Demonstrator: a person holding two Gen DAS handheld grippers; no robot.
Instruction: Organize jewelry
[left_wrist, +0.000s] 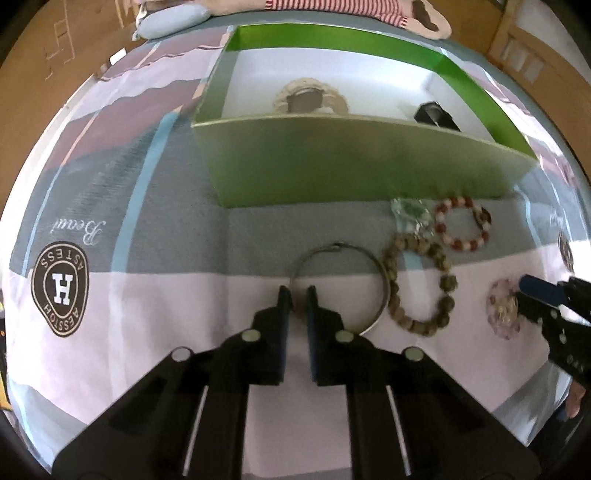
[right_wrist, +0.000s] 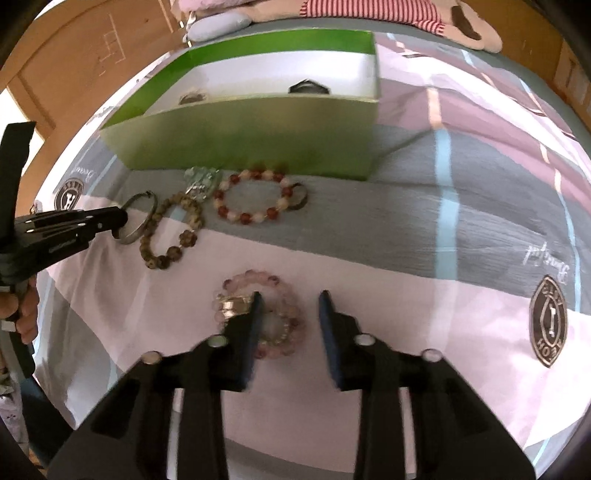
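Note:
A thin metal bangle (left_wrist: 382, 291) lies on the bedsheet, and my left gripper (left_wrist: 298, 291) is shut on its left rim. From the right wrist view the left gripper (right_wrist: 120, 226) reaches in from the left onto the same bangle (right_wrist: 142, 218). My right gripper (right_wrist: 291, 297) is open over a pink bead bracelet (right_wrist: 284, 328). Its left finger covers the bracelet's middle, and its right finger stands apart from the beads. In the left wrist view the right gripper (left_wrist: 522, 293) sits at the pink bracelet (left_wrist: 500, 314). The green box (left_wrist: 351, 162) stands behind.
Beside the bangle lie a brown bead bracelet (left_wrist: 421, 325), a red-and-white bead bracelet (left_wrist: 463, 242) and a clear crystal piece (left_wrist: 410, 214). A dark ring (right_wrist: 300, 197) touches the red-and-white bracelet (right_wrist: 255, 218). The box (right_wrist: 240, 144) holds a beige item (left_wrist: 310, 98) and a black item (left_wrist: 436, 114). A person's hand (right_wrist: 26, 314) grips the left tool.

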